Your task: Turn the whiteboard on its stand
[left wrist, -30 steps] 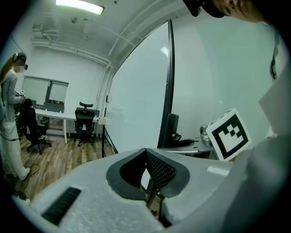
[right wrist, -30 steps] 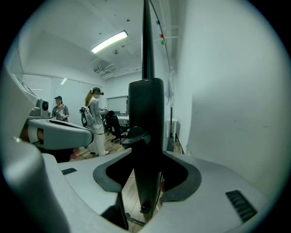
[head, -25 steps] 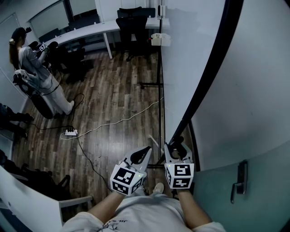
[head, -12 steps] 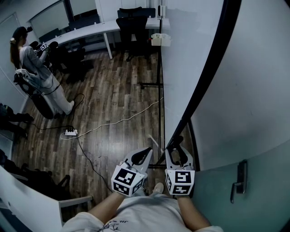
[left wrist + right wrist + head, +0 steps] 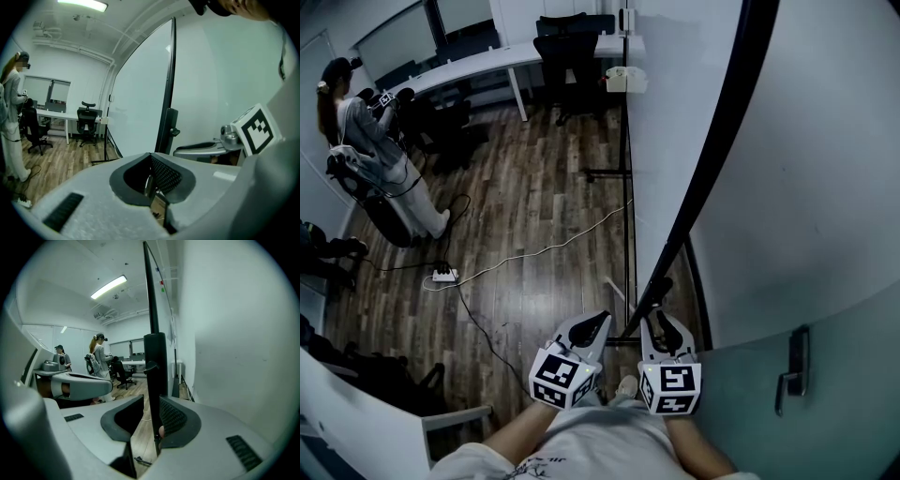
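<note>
The whiteboard (image 5: 675, 141) stands edge-on to me, and its black frame edge (image 5: 712, 159) slants down to my right gripper (image 5: 661, 325). In the right gripper view the frame bar (image 5: 151, 310) runs between the jaws. They are closing round it. The thin edge lies by the right pad (image 5: 174, 417), and a gap still shows on the left side. My left gripper (image 5: 589, 328) hangs just left of it, open, with nothing between its fingers (image 5: 165, 173). The left gripper view shows the board face (image 5: 140, 93) ahead and the right gripper (image 5: 206, 149) beside it.
The stand's post and foot (image 5: 609, 175) rise left of the board. A cable and power strip (image 5: 443, 275) lie on the wood floor. A person (image 5: 370, 150) stands far left near a desk (image 5: 487, 66) and office chair (image 5: 572, 47). A door handle (image 5: 792, 375) is at my right.
The right gripper's jaws have narrowed round the frame edge and the gripper has drawn slightly toward me. The left gripper has barely moved.
</note>
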### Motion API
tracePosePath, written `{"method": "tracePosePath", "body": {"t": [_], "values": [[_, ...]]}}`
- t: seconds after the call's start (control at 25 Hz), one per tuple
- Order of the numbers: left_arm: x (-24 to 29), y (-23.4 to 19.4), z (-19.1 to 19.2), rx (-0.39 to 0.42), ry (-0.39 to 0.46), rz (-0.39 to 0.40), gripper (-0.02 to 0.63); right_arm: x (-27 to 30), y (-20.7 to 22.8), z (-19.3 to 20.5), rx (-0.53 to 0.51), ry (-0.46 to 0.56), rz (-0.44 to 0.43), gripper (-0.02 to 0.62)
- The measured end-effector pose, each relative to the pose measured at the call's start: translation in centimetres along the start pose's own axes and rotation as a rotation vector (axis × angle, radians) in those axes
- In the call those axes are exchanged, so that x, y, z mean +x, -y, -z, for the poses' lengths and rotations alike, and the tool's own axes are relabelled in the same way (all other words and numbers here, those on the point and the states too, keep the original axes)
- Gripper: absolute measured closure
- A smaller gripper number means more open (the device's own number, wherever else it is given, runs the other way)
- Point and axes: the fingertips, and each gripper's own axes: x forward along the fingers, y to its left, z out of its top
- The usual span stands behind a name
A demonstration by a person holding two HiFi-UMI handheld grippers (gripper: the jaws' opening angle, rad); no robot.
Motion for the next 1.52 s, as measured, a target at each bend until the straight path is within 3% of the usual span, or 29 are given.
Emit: {"method": "tracePosePath", "body": {"t": [0.28, 1.52], "values": [[0.3, 1.1, 1.0, 0.000, -0.014, 0.009, 0.597, 0.0, -0.2, 1.0, 0.005, -0.028, -0.013, 0.580], [0.5, 0.6, 0.6, -0.004, -0.021, -0.005, 0.597, 0.5, -0.7, 0.2, -0.001, -0.029, -0.063, 0.589]]}}
